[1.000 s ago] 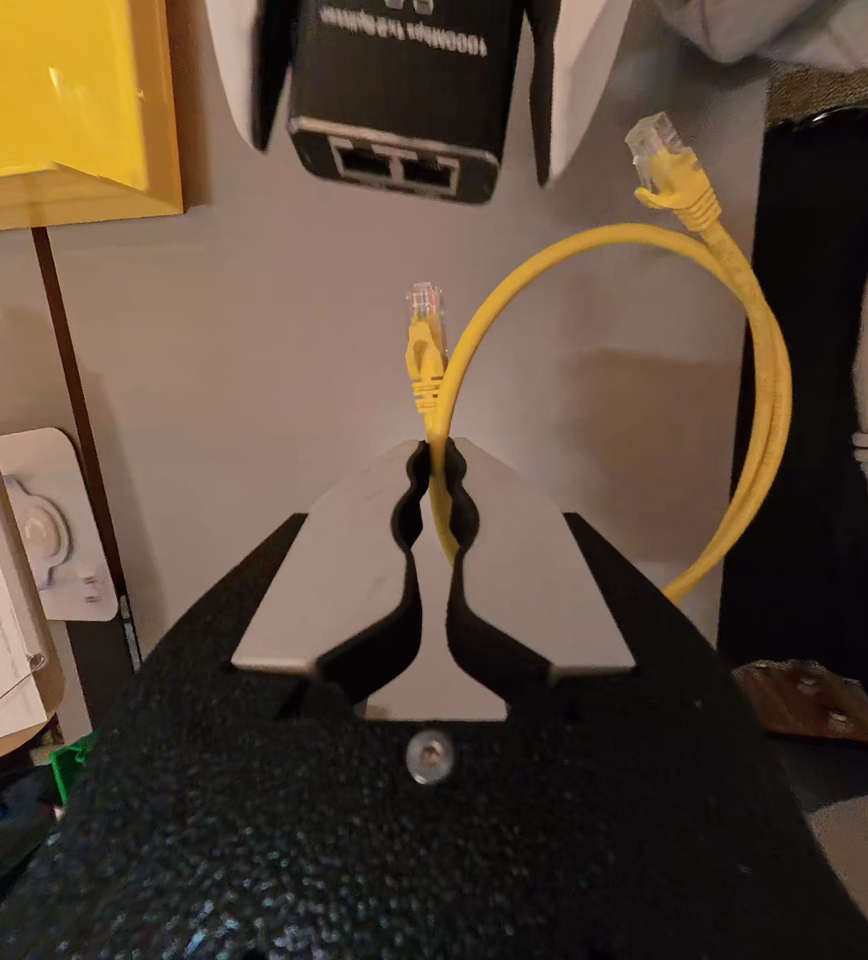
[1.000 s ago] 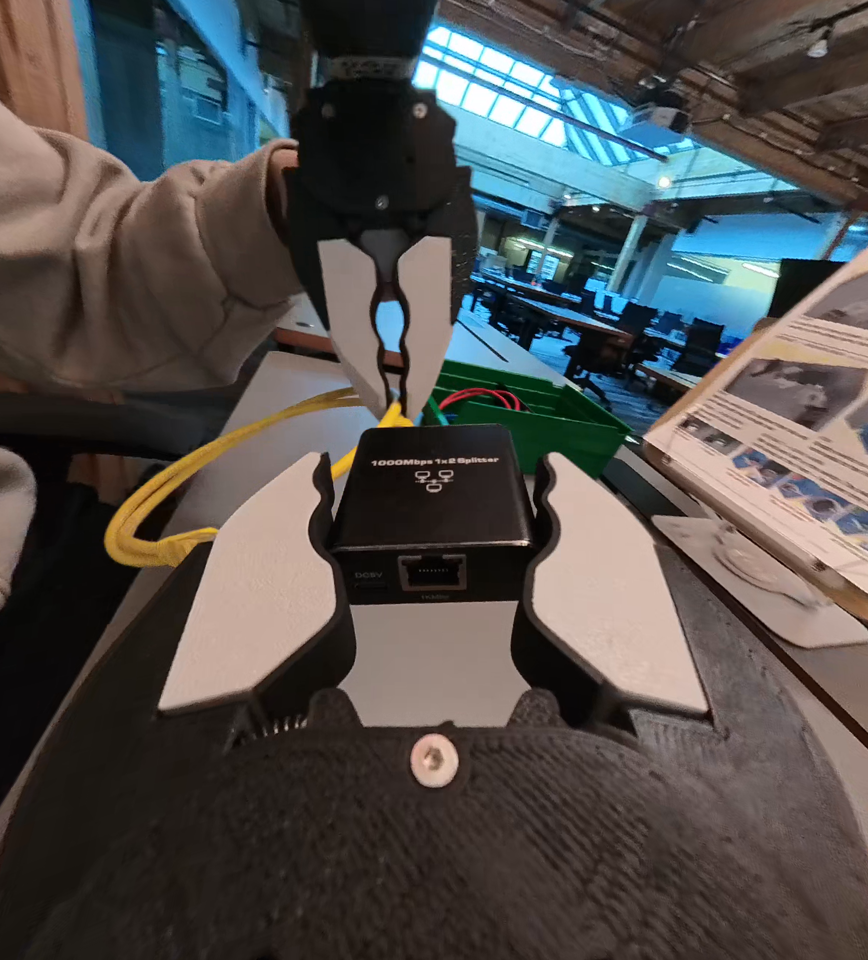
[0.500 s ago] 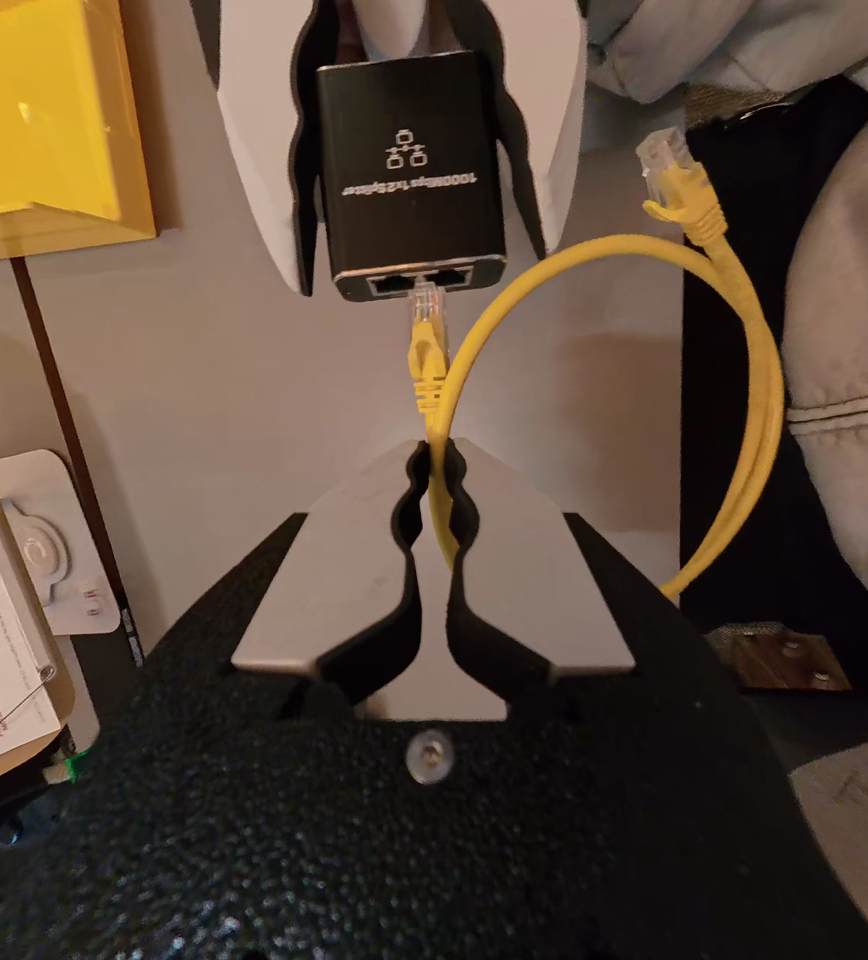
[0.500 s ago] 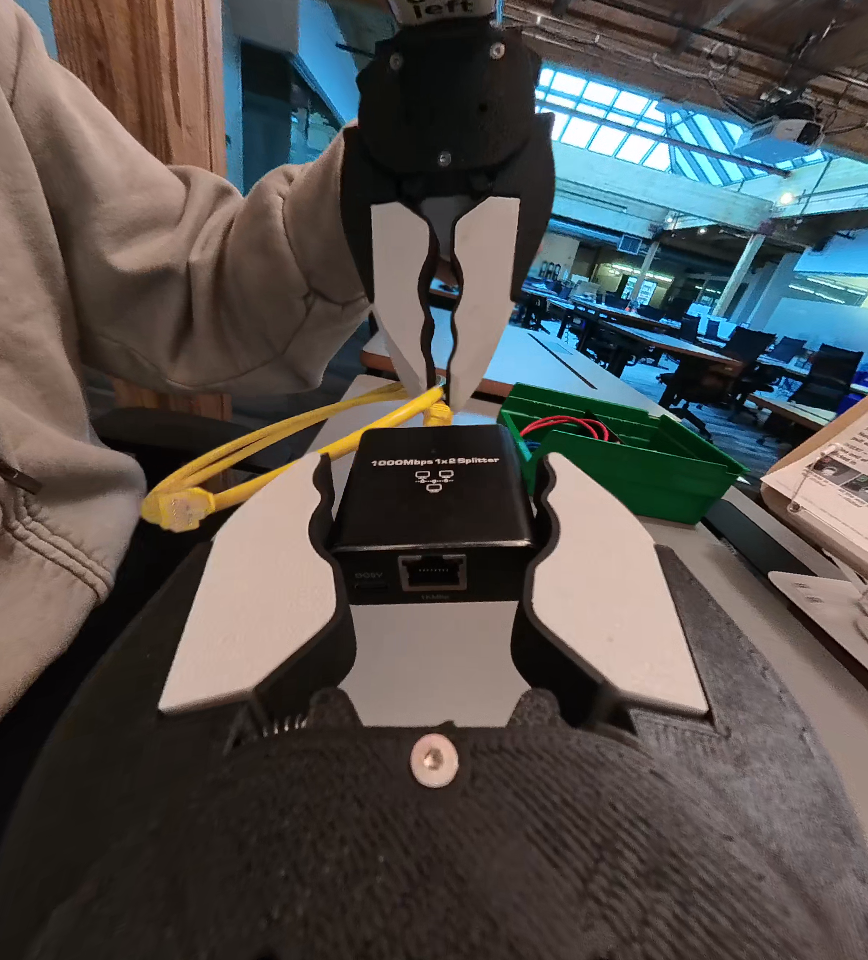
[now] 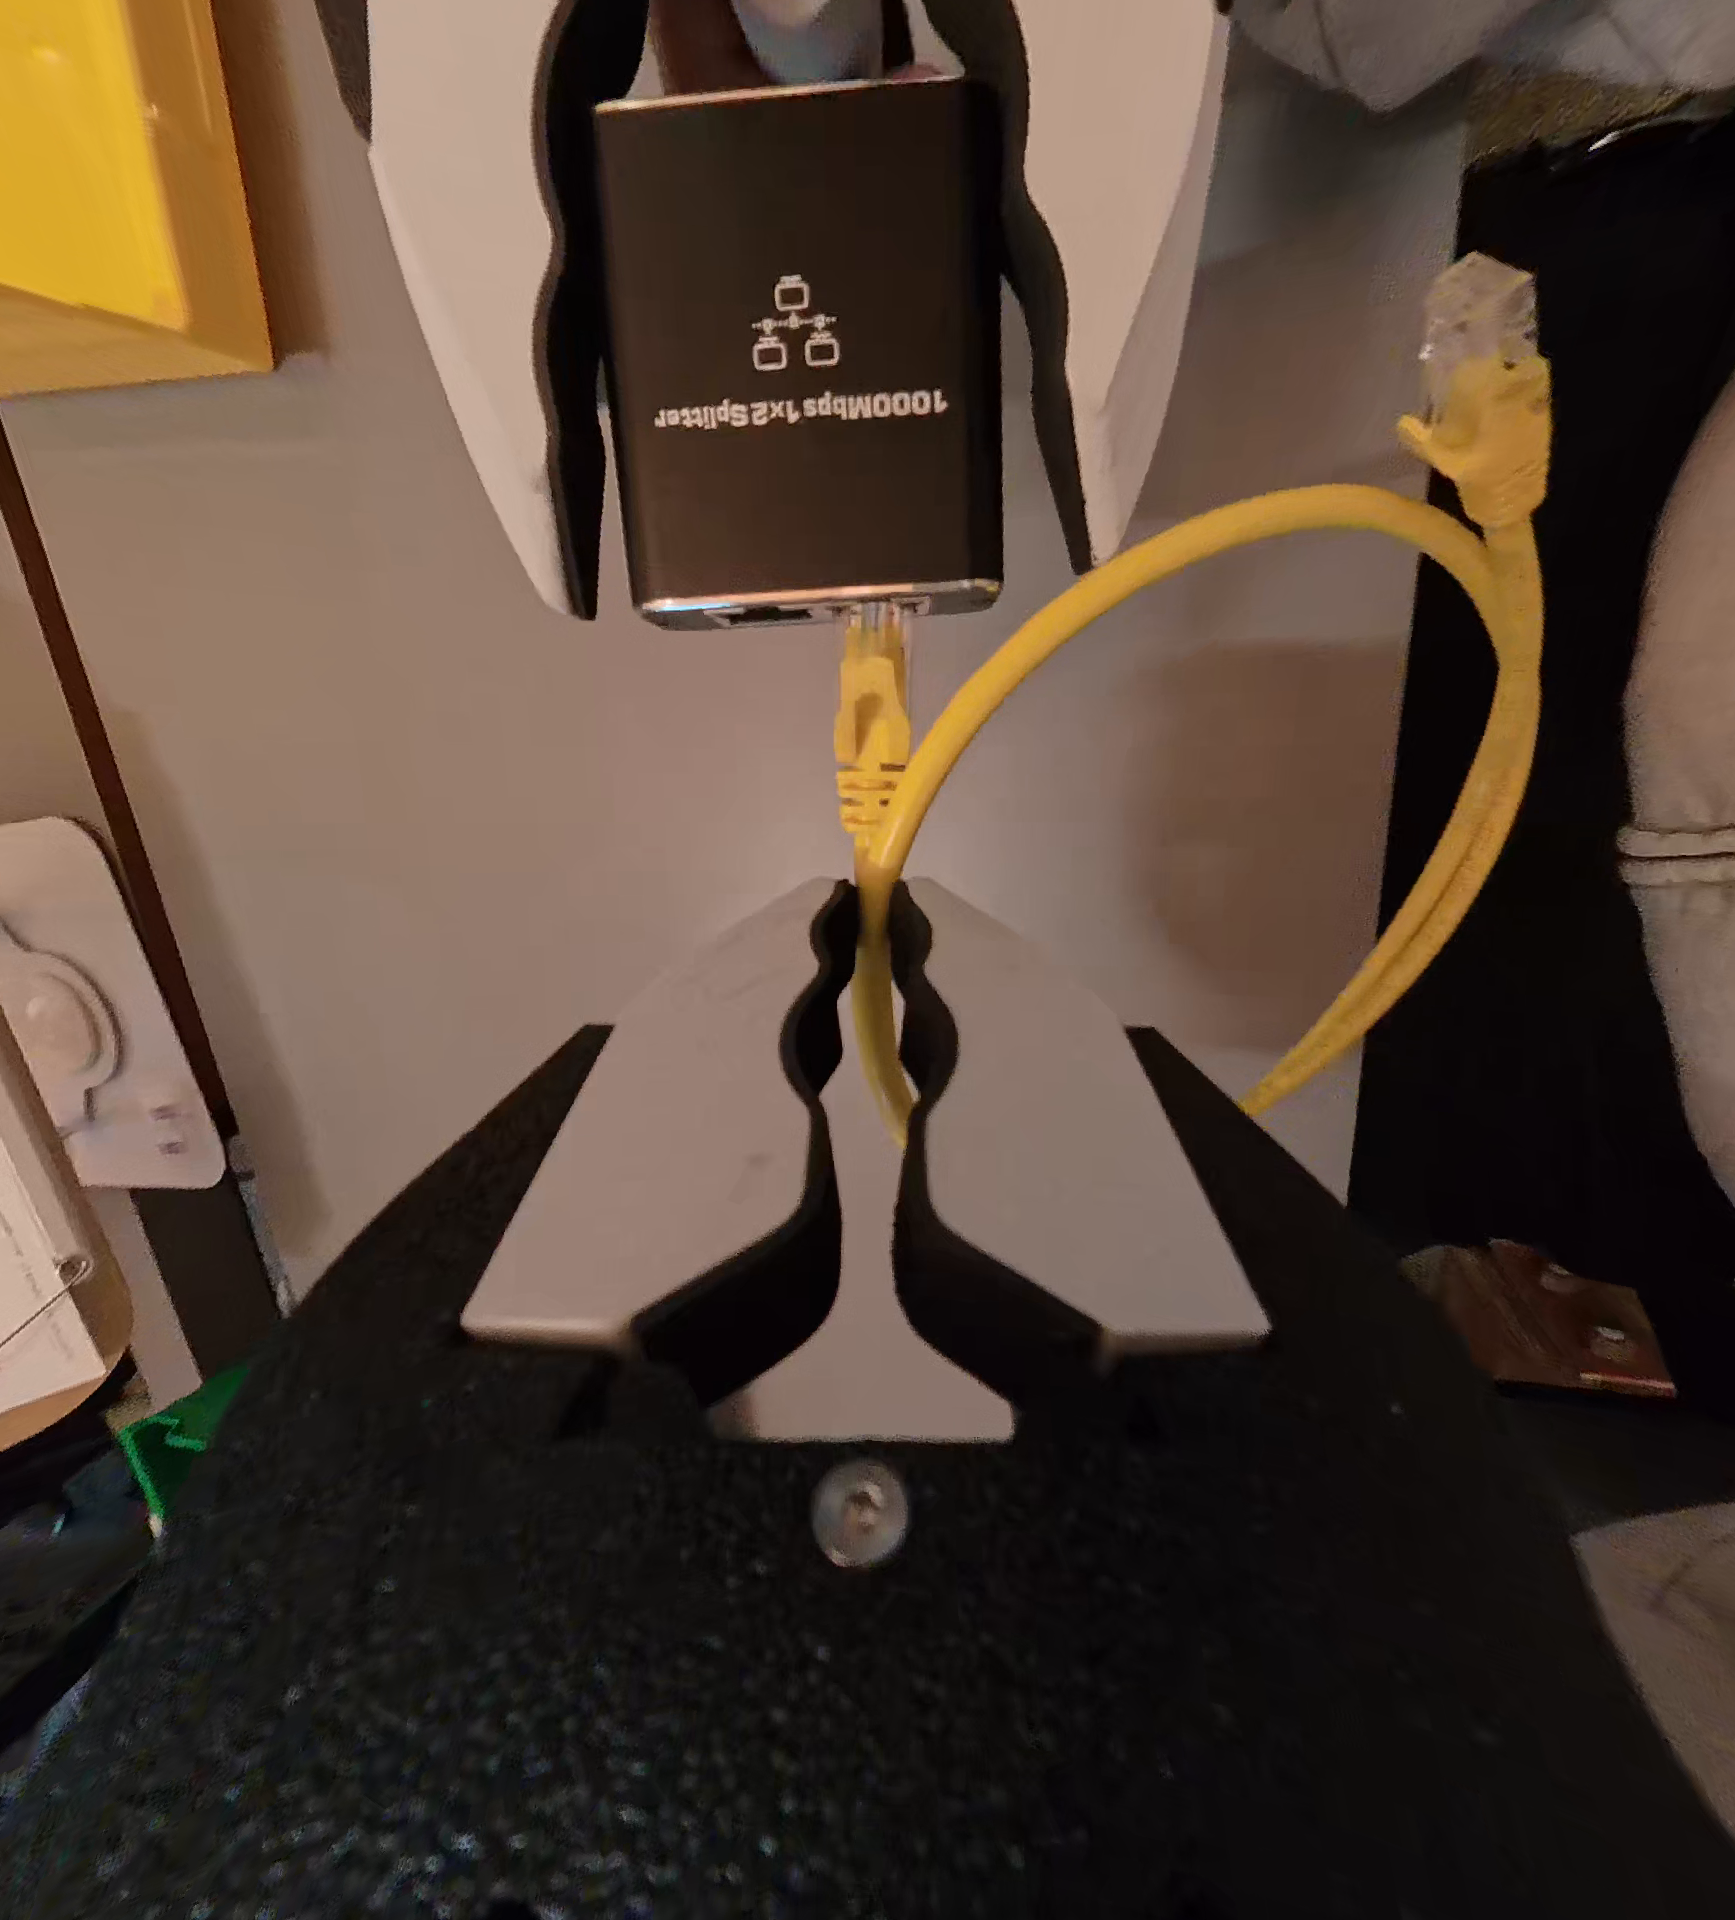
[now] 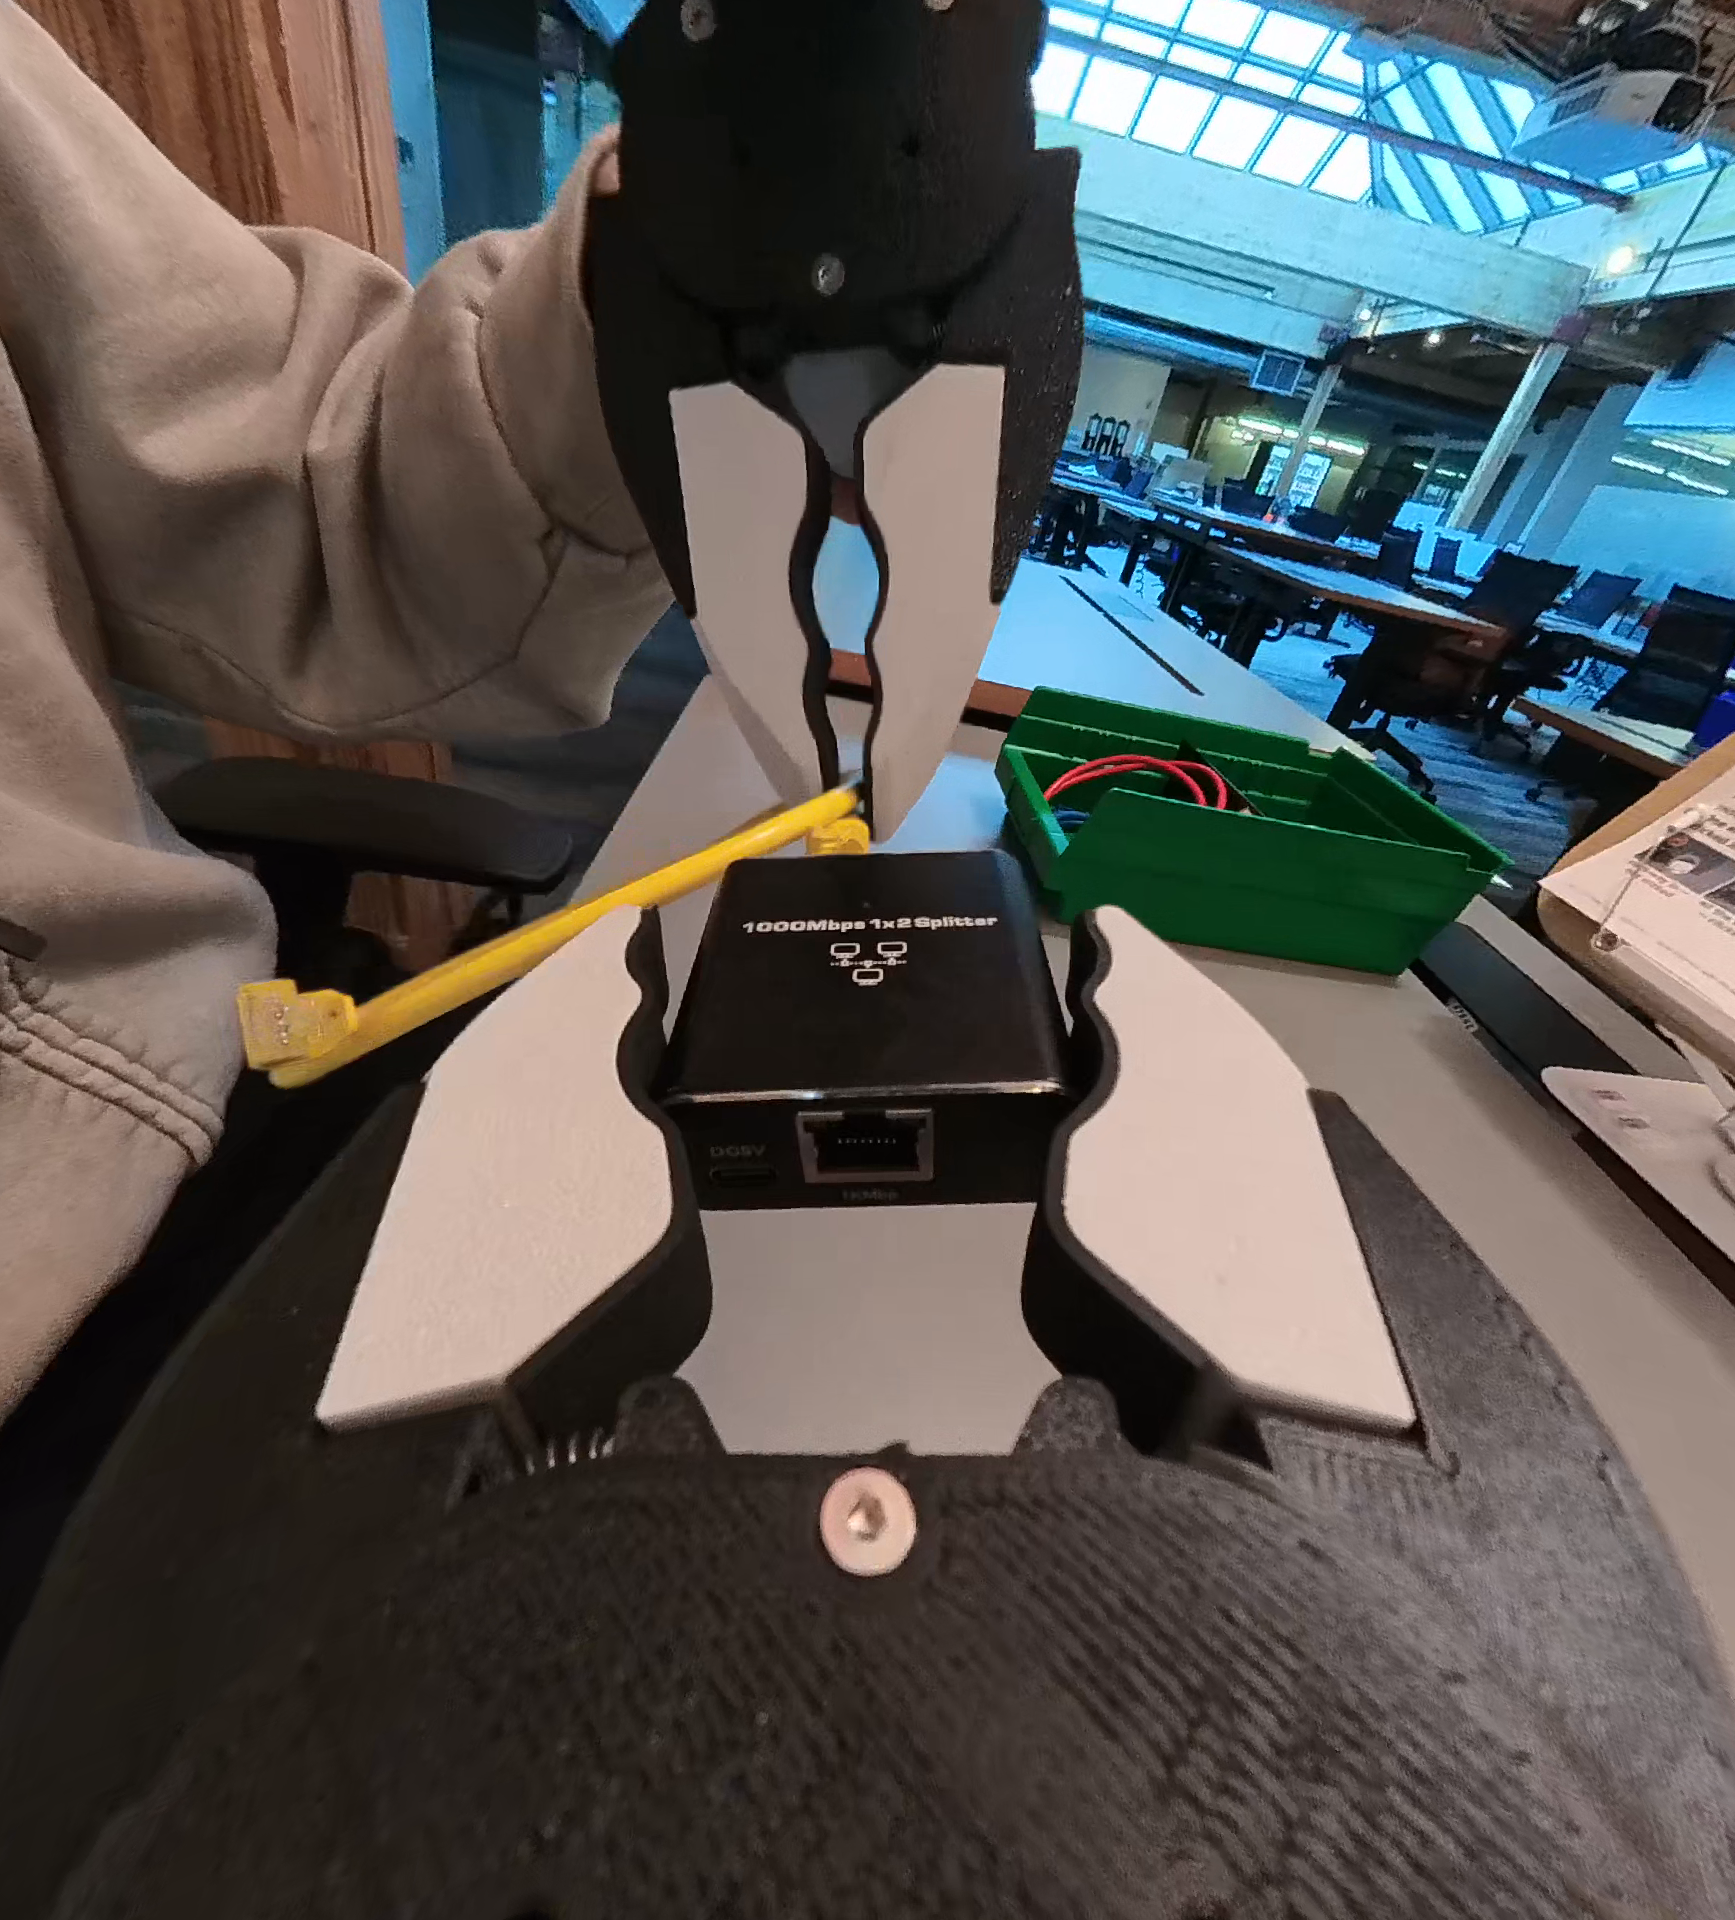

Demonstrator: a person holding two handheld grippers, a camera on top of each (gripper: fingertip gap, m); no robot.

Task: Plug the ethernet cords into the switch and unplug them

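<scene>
Two claws meet above a grey table (image 5: 427,727) in a big hall: left gripper (image 5: 868,899) pinches the yellow cable (image 5: 1206,561), plug at the switch (image 5: 801,343) clamped by right gripper (image 6: 863,935); only the right wrist view shows a green bin (image 6: 1247,883).

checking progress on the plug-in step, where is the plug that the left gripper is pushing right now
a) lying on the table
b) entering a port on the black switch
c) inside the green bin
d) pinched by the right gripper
b: in the left wrist view the plug meets a port on the switch, which the right gripper holds, with the left gripper pinching the yellow cord just behind it.
</scene>
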